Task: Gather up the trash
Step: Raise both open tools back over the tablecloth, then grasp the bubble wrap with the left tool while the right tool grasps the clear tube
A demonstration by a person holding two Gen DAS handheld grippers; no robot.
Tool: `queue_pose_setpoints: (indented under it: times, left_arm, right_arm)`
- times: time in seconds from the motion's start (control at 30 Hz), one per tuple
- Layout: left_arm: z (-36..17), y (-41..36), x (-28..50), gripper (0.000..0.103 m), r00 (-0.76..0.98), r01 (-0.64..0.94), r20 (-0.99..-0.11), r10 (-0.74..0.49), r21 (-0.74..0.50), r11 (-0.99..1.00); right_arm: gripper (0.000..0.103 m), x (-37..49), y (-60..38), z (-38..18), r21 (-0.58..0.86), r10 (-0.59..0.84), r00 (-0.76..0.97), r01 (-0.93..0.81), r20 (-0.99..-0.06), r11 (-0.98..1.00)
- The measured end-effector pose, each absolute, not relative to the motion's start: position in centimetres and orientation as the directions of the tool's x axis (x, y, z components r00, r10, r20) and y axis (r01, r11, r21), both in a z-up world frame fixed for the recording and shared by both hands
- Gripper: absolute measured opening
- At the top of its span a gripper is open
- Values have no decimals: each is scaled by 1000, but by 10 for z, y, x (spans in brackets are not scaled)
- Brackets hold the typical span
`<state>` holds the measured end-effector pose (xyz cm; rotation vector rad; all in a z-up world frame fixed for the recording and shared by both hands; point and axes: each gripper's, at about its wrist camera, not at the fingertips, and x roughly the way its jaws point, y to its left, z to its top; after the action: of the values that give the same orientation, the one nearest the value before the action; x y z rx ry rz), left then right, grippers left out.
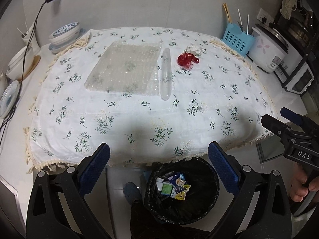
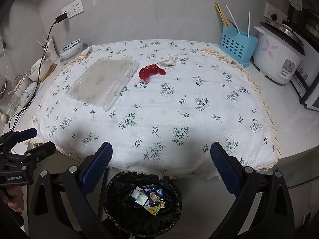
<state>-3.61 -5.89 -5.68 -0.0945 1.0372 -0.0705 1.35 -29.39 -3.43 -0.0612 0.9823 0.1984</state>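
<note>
On the flowered tablecloth (image 1: pixel 139 107) (image 2: pixel 179 107) lie a sheet of bubble wrap (image 1: pixel 123 67) (image 2: pixel 101 81), a clear air cushion (image 1: pixel 165 73) along its right side, a crumpled red wrapper (image 1: pixel 186 59) (image 2: pixel 150 72) and a crumpled white tissue (image 1: pixel 193 49) (image 2: pixel 168 59). A black-lined trash bin (image 1: pixel 207 205) (image 2: pixel 115 209) stands below the table's near edge, with several wrappers inside. My left gripper (image 1: pixel 158 171) (image 2: pixel 30 141) is open and empty over the near edge. My right gripper (image 2: pixel 160 169) (image 1: pixel 279 117) is open and empty beside it.
Bowls (image 1: pixel 65 33) and plates (image 1: pixel 9 97) stand at the left with a black cable (image 1: pixel 30 37). A blue utensil holder (image 2: pixel 237 45) and a rice cooker (image 2: pixel 279 57) stand at the back right. A shoe (image 1: pixel 132 192) shows on the floor by the bin.
</note>
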Motion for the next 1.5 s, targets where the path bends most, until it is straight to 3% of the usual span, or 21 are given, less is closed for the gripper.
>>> queue_pose_setpoints:
  times: [0.4,0.9,1.27,1.5]
  left_arm:
    - [-52,-13,38,97,500,16,-859,-112,-120,993]
    - [-104,49,148,97,415,-15,-907,-76,-90,996]
    - [-140,64,198,97,357,-32,-933,-49,-65,997]
    - [-156,56,211,90,307,-17,-951,-32,-39,999]
  right_arm:
    - [95,68,-261,-30,32,111,536,-154,-837,987]
    - [94,157,-192,-77,37,105,436,-162,-894,986]
    - [74,202,-147,-121,66,117,318,-169,-941,984]
    - [50,211,-141,-143,83,117,246,-146,-962,986]
